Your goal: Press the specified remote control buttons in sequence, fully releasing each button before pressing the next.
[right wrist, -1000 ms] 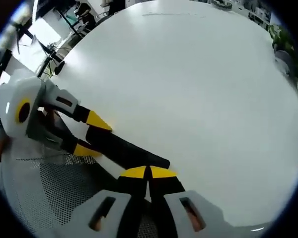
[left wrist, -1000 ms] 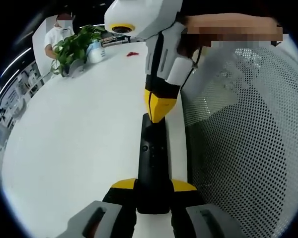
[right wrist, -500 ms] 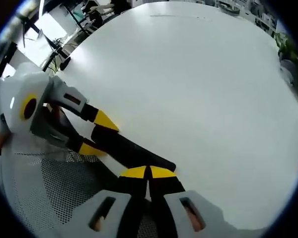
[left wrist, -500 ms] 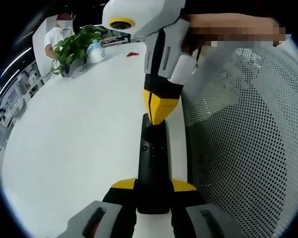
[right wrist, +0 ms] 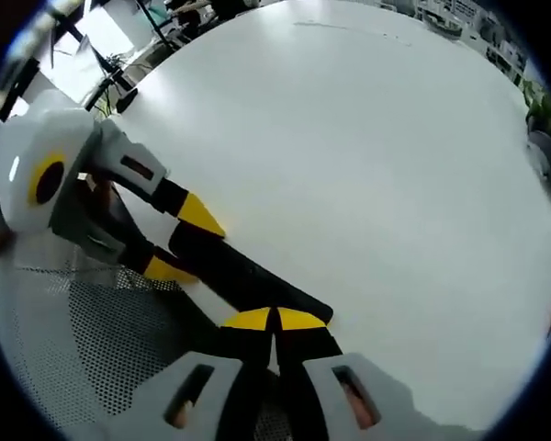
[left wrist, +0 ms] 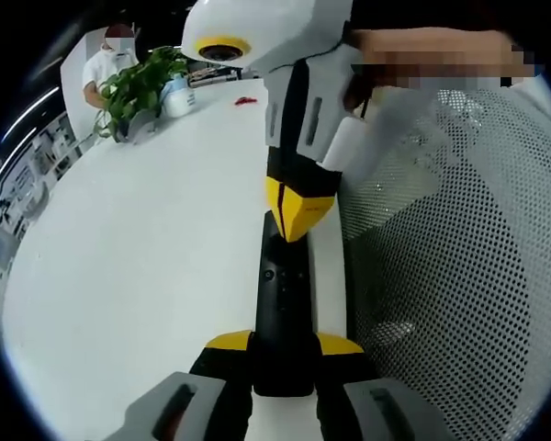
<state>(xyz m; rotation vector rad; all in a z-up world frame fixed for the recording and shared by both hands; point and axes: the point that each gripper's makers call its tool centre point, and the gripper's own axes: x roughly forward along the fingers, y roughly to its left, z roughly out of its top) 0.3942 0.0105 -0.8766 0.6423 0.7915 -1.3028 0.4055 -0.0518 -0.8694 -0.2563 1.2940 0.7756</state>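
Observation:
A long black remote [left wrist: 283, 294] lies along the white table's [left wrist: 138, 266] edge. My left gripper [left wrist: 283, 342] is shut on its near end, one yellow-tipped finger on each side. From above, my right gripper [left wrist: 298, 220] comes down shut, its yellow tips resting on the remote's far end. In the right gripper view the right gripper [right wrist: 275, 319] has its jaws together on the end of the remote [right wrist: 239, 276]. The left gripper [right wrist: 179, 241] clasps the remote's other end at the left there.
A white mesh chair [left wrist: 459, 276] stands close along the table's right edge. At the far end of the table are a potted plant [left wrist: 138, 87], a white bottle [left wrist: 176, 96] and a small red thing [left wrist: 246, 98]. A person [left wrist: 106, 64] stands behind them.
The right gripper's shut tips have slid a little further down onto the remote's far end. The left gripper and the remote have stayed put.

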